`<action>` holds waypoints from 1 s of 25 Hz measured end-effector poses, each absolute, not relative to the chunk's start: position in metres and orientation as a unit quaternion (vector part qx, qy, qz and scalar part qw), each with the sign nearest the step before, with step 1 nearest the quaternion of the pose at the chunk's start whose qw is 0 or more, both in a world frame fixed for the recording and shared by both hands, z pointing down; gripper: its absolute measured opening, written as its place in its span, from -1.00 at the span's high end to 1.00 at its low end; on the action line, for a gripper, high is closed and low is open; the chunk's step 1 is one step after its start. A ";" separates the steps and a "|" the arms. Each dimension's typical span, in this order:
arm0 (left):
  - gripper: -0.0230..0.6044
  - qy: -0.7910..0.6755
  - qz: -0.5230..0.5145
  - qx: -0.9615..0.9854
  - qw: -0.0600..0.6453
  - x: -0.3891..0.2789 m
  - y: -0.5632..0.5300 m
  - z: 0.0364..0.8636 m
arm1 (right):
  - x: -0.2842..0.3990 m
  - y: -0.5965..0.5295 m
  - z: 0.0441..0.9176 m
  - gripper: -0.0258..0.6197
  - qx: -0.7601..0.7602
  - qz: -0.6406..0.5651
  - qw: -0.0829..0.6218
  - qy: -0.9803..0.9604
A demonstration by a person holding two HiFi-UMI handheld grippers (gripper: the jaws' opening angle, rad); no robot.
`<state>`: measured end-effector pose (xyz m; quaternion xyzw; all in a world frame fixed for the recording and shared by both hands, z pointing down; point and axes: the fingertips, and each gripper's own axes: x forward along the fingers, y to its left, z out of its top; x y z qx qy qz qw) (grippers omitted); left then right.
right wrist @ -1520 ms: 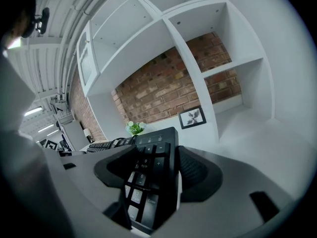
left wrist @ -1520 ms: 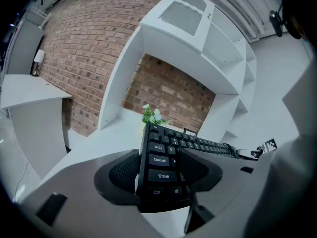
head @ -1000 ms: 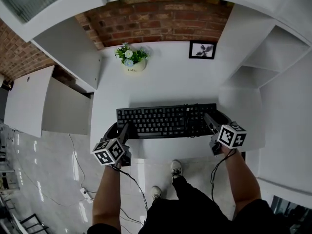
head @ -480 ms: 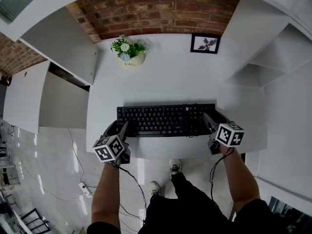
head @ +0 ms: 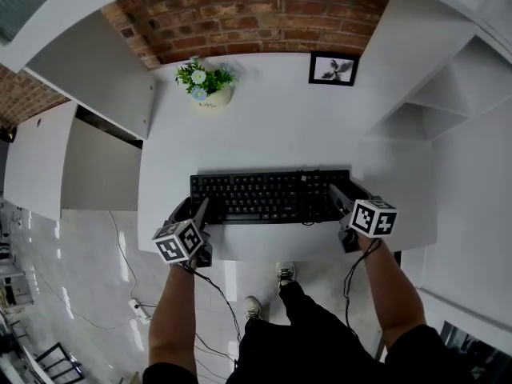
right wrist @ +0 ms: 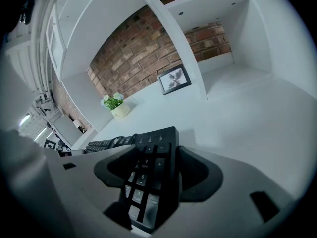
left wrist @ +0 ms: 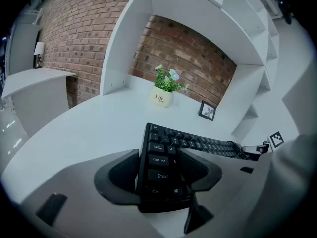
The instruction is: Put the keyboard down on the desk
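Barely shifting the keyboard (head: 268, 198) since a second ago, keeping it by the surface's (head: 264, 126) near edge. Pinching its ends in the left claw (left wrist: 159, 170) and right claw (right wrist: 154, 175). Probably settling it, not yet releasing.

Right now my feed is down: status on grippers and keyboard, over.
Left gripper shut on keyboard, Ctrl end. Right gripper shut on numpad end. Keyboard level over desk front, contact unclear. Plant, picture frame far back.

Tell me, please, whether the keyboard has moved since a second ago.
No, not noticeably: the keyboard stays about as far from the flower pot as before.
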<state>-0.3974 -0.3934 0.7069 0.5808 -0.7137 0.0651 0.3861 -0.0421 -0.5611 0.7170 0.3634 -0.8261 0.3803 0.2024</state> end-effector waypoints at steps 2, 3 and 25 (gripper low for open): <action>0.08 -0.713 0.067 0.582 0.385 -0.398 -0.395 0.707 | -0.041 -0.561 0.718 0.08 0.365 0.380 0.205 -0.825; 0.08 -0.713 0.068 0.583 0.384 -0.399 -0.396 0.708 | -0.041 -0.561 0.718 0.08 0.365 0.380 0.207 -0.824; 0.09 -0.729 0.088 0.585 0.344 -0.401 -0.396 0.701 | -0.044 -0.563 0.714 0.08 0.388 0.332 0.243 -0.824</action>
